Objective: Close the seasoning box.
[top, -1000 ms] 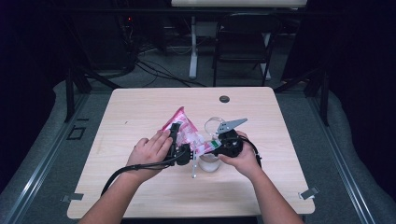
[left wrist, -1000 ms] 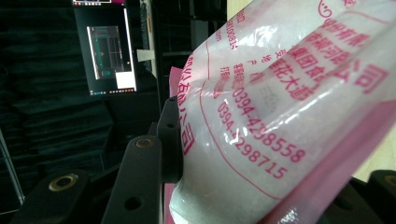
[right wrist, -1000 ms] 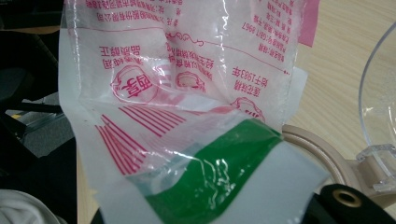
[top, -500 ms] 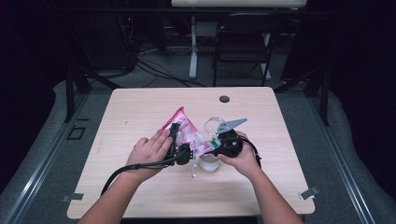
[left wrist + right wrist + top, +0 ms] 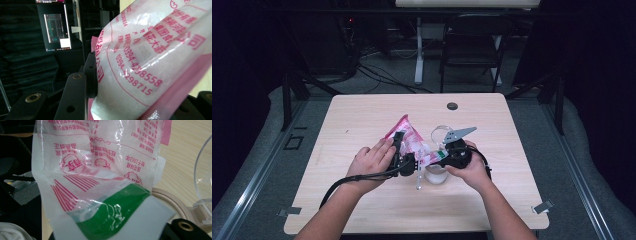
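Nothing has moved in the last second: bag held between both claws, pour on hold.

Left claw (image 5: pixel 401 155) grips the fat lower part of the pink-and-white bag (image 5: pixel 409 142), pads pressed into its bulge; right claw (image 5: pixel 441 154) is clamped tight on the flat sealed edge, near the green strip. Bag sits mid-desk (image 5: pixel 362 120), lifted and slanting up to the far left, with its low end just left of the clear cup (image 5: pixel 436 172). A second clear container (image 5: pixel 441 133) stands just beyond, and a small dark disc (image 5: pixel 452 106) lies at the far edge. Both hands match the earlier frames, so my read: steadying or about to open the bag, contents not yet going into the cup.
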